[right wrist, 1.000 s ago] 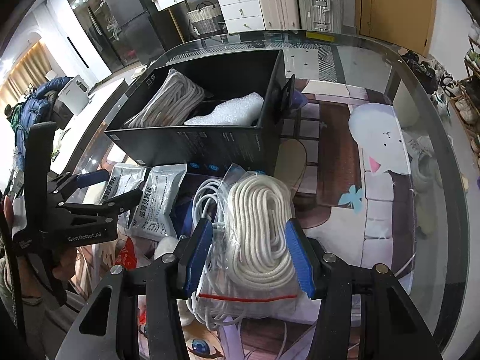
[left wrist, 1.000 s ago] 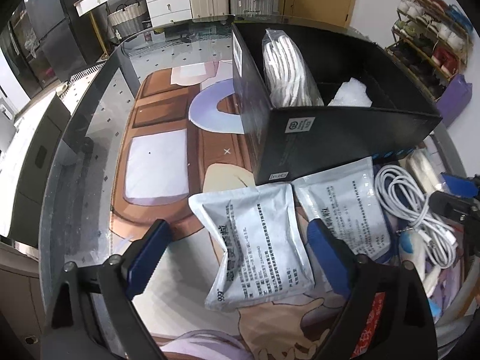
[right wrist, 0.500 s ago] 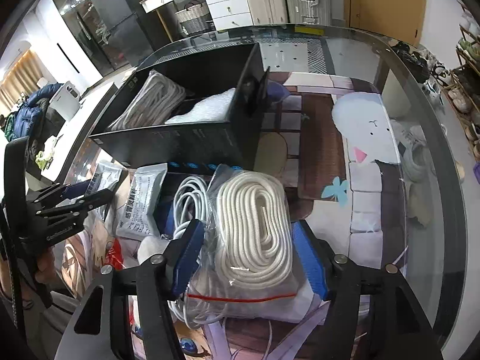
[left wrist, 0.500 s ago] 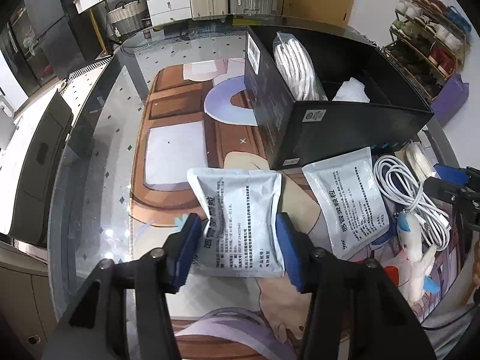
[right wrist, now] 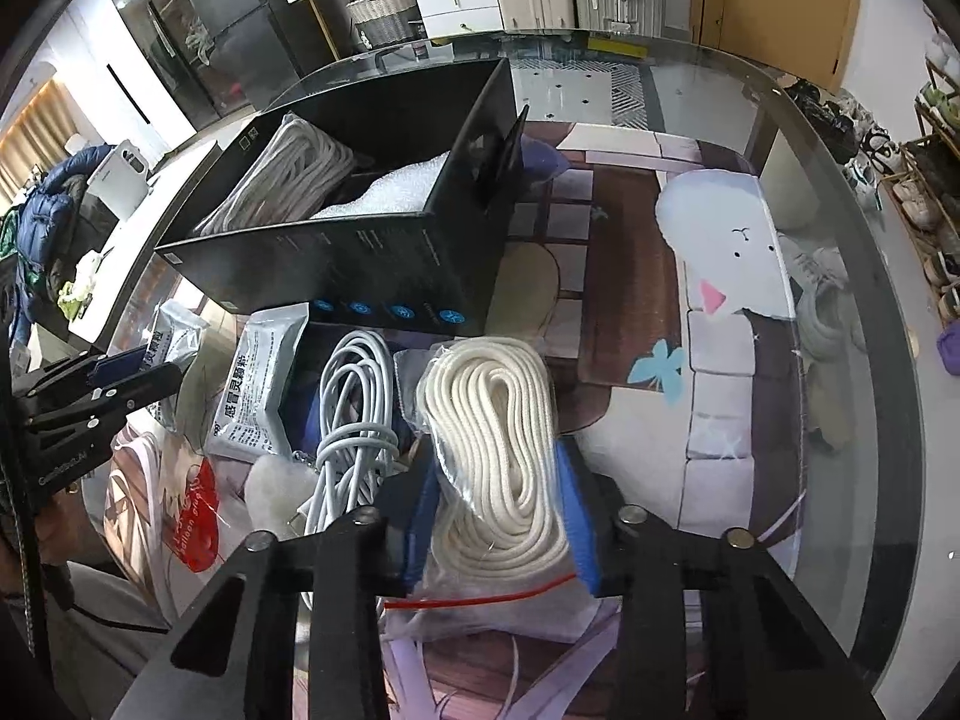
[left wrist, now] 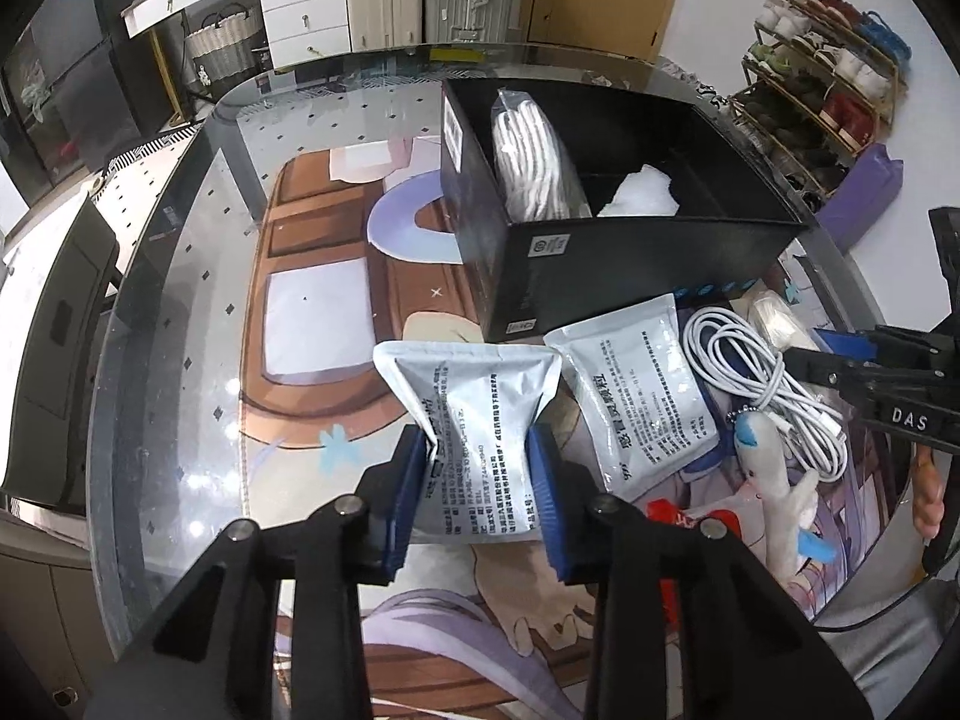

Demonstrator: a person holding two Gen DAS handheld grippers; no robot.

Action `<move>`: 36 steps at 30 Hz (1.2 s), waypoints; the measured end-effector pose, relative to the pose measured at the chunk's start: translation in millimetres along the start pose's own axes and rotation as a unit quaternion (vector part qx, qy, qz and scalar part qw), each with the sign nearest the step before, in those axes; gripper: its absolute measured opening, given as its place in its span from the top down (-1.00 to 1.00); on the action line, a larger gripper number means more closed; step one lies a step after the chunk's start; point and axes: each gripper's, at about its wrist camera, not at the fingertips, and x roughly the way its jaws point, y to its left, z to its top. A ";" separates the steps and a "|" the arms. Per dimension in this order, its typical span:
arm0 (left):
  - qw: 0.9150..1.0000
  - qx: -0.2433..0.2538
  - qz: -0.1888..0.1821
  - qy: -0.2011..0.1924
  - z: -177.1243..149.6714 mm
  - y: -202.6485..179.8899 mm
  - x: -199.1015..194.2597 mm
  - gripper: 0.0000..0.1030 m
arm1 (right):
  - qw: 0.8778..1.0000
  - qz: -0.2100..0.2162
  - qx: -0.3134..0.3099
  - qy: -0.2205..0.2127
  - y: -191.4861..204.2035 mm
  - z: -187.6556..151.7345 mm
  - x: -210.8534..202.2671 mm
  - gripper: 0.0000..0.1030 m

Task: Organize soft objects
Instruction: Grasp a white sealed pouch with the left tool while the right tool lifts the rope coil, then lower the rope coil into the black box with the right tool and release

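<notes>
My left gripper [left wrist: 480, 468] is shut on a silver printed pouch [left wrist: 474, 420] and holds it over the table, in front of the black divided box [left wrist: 630, 252]. The box holds a bagged white rope [left wrist: 534, 162] and a white foam piece [left wrist: 642, 198]. My right gripper [right wrist: 498, 492] is shut on a bagged coil of cream rope [right wrist: 498, 450], right of the box [right wrist: 372, 252]. A second silver pouch [left wrist: 642, 402] lies flat beside the first. The left gripper also shows in the right wrist view [right wrist: 108, 384].
A white cable coil [left wrist: 762, 384] and a small plush toy [left wrist: 774, 468] lie right of the second pouch. A red-printed bag [right wrist: 192, 504] lies near the table's front edge. The glass table [left wrist: 180, 276] carries a cartoon mat.
My left gripper closed on the silver pouch and lifted it, pulling back from the box. My right gripper closed on the bagged cream rope.
</notes>
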 end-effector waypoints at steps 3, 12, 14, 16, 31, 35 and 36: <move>1.000 0.004 -0.001 -0.010 -1.1 -2.6 -6.6 0.35 | 1.000 0.002 -0.001 -0.003 0.0 0.3 -3.3 0.35; 0.998 0.005 -0.019 -0.052 -3.4 -10.1 -40.5 0.35 | 0.999 0.009 -0.023 -0.048 15.5 0.7 -35.6 0.36; 0.998 0.010 -0.021 -0.058 -3.8 -13.2 -46.1 0.35 | 0.998 0.006 -0.029 -0.055 22.2 -1.8 -41.7 0.36; 0.998 0.016 -0.021 -0.065 -4.5 -16.9 -50.4 0.35 | 0.998 0.010 -0.032 -0.059 25.9 -2.9 -46.0 0.36; 0.992 0.016 -0.035 -0.120 10.1 -25.9 -86.3 0.35 | 0.987 0.015 -0.065 -0.146 61.1 -8.8 -105.4 0.36; 0.988 0.017 -0.034 -0.150 16.9 -29.6 -102.3 0.35 | 0.981 0.015 -0.070 -0.180 71.6 -6.8 -124.8 0.36; 0.987 0.018 -0.033 -0.158 18.3 -30.3 -105.9 0.35 | 0.978 0.011 -0.072 -0.193 75.1 -5.6 -131.2 0.36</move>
